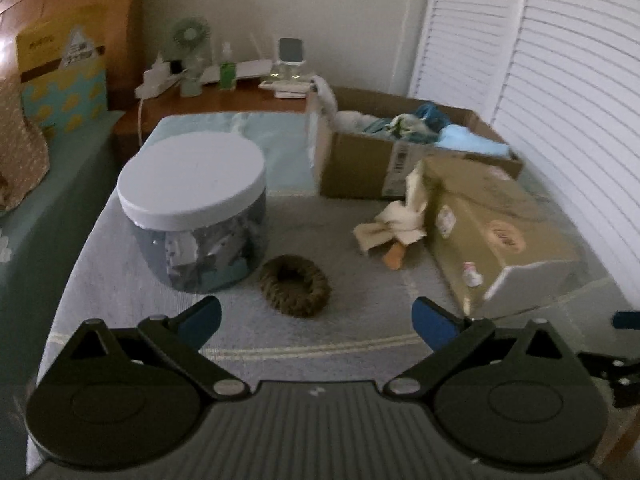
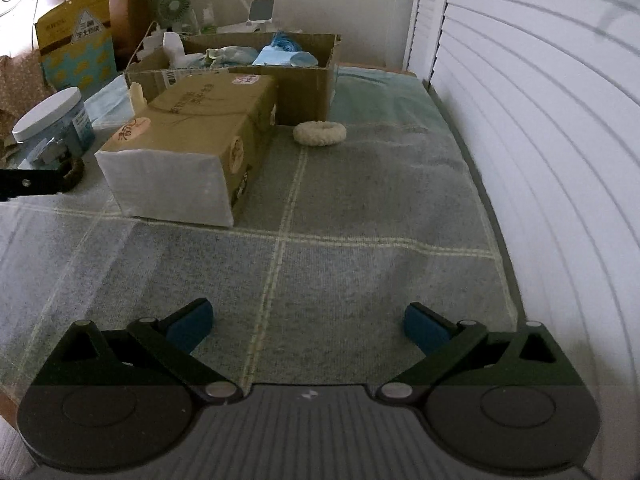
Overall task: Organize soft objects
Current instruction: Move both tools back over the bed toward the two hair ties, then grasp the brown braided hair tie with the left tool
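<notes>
A dark brown scrunchie [image 1: 295, 285] lies on the grey checked cloth just ahead of my open, empty left gripper [image 1: 316, 322]. A cream bow hair tie [image 1: 394, 222] lies further right against the tissue box [image 1: 492, 224]. A cream scrunchie [image 2: 319, 133] lies far ahead of my open, empty right gripper [image 2: 306, 322], in front of the open cardboard box [image 2: 296, 76] that holds blue and white soft items. The brown scrunchie also shows at the left in the right wrist view [image 2: 76, 170], partly hidden by the left gripper's arm.
A round tub with a white lid [image 1: 196, 208] stands left of the brown scrunchie. A wooden bedside table [image 1: 224, 98] with a fan and bottles is at the back. White slatted doors [image 2: 540, 120] run along the right. A yellow bag [image 1: 64, 80] stands at the left.
</notes>
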